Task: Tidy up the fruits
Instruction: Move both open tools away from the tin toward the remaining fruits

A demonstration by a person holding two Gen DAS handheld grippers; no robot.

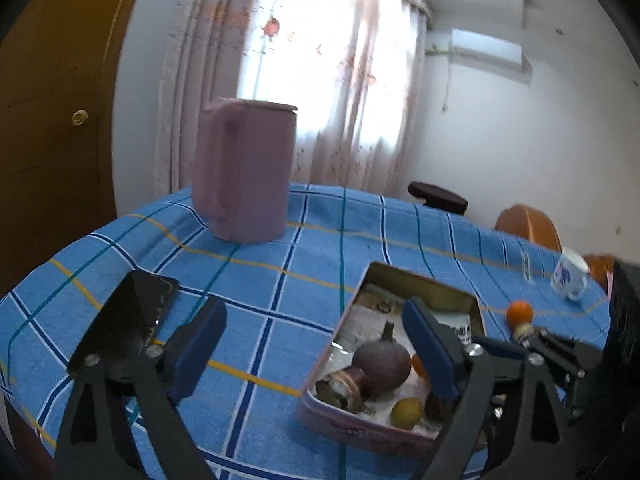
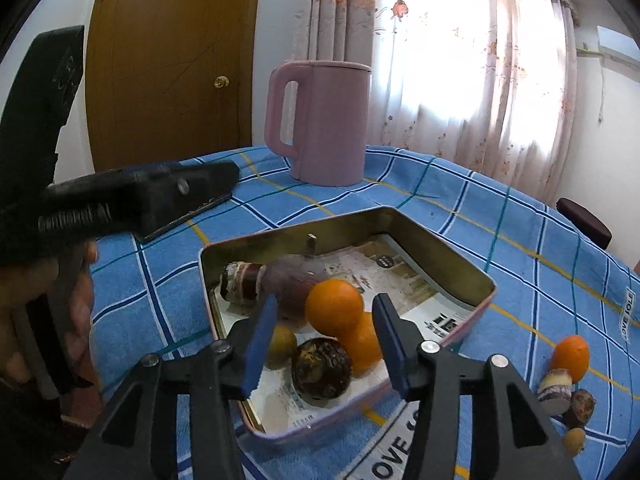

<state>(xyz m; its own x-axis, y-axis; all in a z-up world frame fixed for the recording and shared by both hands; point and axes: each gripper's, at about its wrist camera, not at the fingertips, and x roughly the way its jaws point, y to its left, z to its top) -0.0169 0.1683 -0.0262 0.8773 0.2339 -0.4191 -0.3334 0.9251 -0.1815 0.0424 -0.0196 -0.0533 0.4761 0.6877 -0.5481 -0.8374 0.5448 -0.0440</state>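
Observation:
A pink tin (image 2: 452, 264) (image 1: 424, 280) on the blue checked cloth holds a purple round fruit (image 1: 382, 364) (image 2: 296, 284), two oranges (image 2: 334, 308), a dark wrinkled fruit (image 2: 320, 368), a small yellow fruit (image 1: 407, 412) (image 2: 282, 346) and a brown cut piece (image 2: 244, 282). My right gripper (image 2: 324, 344) is open, just above the tin over the oranges, holding nothing. My left gripper (image 1: 316, 344) is open and empty over the tin's left side. Outside the tin to the right lie an orange (image 2: 570, 358) (image 1: 519, 313) and three small fruits (image 2: 576, 404).
A pink jug (image 1: 244, 172) (image 2: 324, 124) stands at the back of the table. A black phone (image 1: 128, 316) lies at the left. A white cup (image 1: 570, 276) stands at the far right edge. Chairs, a door and curtains are behind.

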